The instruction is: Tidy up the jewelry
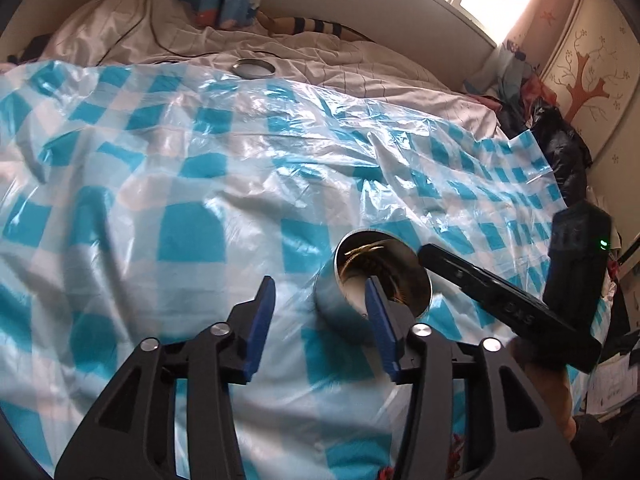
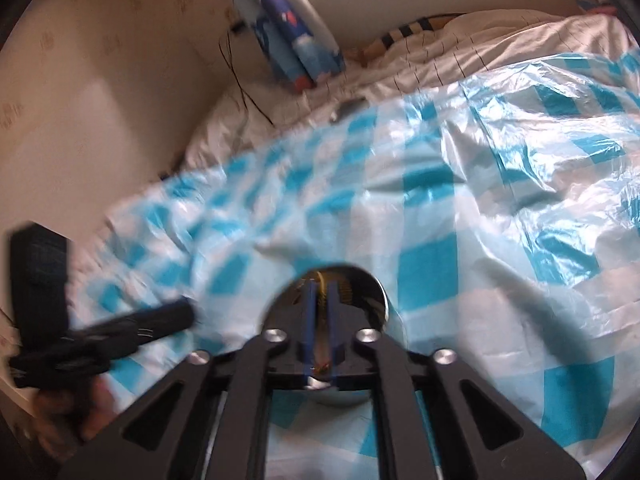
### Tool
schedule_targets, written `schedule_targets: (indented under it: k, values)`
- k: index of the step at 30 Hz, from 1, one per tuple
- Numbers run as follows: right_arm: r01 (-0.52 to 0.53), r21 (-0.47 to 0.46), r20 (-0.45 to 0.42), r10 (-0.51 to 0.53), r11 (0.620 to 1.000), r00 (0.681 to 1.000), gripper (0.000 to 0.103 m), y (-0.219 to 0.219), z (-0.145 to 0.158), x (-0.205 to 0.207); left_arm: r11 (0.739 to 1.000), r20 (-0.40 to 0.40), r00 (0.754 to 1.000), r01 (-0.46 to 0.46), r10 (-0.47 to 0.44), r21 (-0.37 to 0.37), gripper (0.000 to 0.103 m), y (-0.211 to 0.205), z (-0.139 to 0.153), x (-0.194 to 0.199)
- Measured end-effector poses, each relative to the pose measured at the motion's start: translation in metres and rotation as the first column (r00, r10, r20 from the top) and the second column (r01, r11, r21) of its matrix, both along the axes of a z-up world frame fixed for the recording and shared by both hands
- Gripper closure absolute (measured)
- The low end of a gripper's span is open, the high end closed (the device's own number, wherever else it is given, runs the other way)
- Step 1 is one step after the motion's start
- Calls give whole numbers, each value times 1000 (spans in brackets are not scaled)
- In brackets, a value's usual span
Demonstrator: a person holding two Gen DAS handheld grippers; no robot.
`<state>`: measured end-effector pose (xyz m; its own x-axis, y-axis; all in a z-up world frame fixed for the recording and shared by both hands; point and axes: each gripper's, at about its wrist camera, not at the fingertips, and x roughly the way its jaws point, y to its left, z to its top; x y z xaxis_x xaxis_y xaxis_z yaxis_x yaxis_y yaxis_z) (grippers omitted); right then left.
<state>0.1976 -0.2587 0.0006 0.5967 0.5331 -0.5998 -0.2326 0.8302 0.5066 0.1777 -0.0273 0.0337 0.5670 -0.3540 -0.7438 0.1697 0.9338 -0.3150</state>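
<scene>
Silver tin [image 1: 344,300] with jewelry inside, standing on checked plastic sheet [image 1: 200,184] | left tongs [image 1: 320,300] half open, holding nothing | right tongs [image 2: 320,300] slightly open over tin mouth, nothing gripped

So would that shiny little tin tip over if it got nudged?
Probably, somewhat. The tin sits on crinkled plastic sheet over soft bedding, so its footing looks uneven. Its polished metal side may slip against pads. It looks light, holding only a little jewelry.
</scene>
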Motion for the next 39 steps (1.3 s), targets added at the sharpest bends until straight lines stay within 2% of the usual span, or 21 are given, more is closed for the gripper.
schedule_targets:
  k: [1, 4, 7, 10, 12, 13, 16, 21, 25, 28, 31, 35, 39]
  values:
    - [19, -4, 13, -19, 1000, 1000, 70, -3, 4, -3, 1000, -5, 1000, -5, 5, -3, 56, 3, -3, -7]
    - [39, -5, 64, -39, 999, 997, 70, -13, 27, -13, 1000, -39, 999, -16, 16, -10, 55, 12, -20, -32]
    - [54, -10, 110, -52, 999, 993, 63, -26, 53, -40, 1000, -87, 996, -24, 22, -21, 55, 18, -37, -56]
    - [36, -60, 105, -30, 998, 994, 53, -30, 64, -68, 999, -113, 994, 10, -14, -33, 55, 11, -44, -77]
    - [16, -106, 93, -6, 994, 996, 52, -32, 64, -86, 998, -91, 994, 67, -68, -19, 54, 0, -38, -86]
    - [5, -129, 81, 5, 992, 997, 51, -35, 61, -100, 996, -73, 993, 90, -91, -12, 50, -4, -34, -91]
    - [-7, -171, 32, 13, 985, 999, 49, -47, 47, -134, 995, -73, 993, 96, -96, -4, 47, -5, -30, -103]
    - [-13, -162, -72, 1, 987, 997, 49, -62, 21, -170, 993, -78, 990, 116, -115, -3, 47, 0, -30, -123]
    - [-11, -137, -133, -8, 991, 991, 49, -65, 12, -175, 965, -39, 966, 256, -254, 49, 47, -17, -29, -142]
    - [-7, -86, -132, -5, 996, 991, 49, -64, 18, -173, 920, 26, 922, 383, -386, 84, 47, -37, -23, -160]
    - [-23, -93, -118, 12, 995, 993, 48, -58, 24, -175, 891, 45, 892, 444, -449, 94, 47, -54, -23, -168]
    - [-39, -107, -118, 26, 993, 993, 48, -52, 24, -175, 884, 28, 888, 454, -460, 114, 47, -64, -34, -169]
    - [-36, -93, -116, 25, 995, 993, 48, -52, 26, -175, 884, 35, 885, 459, -464, 93, 59, -65, -36, -168]
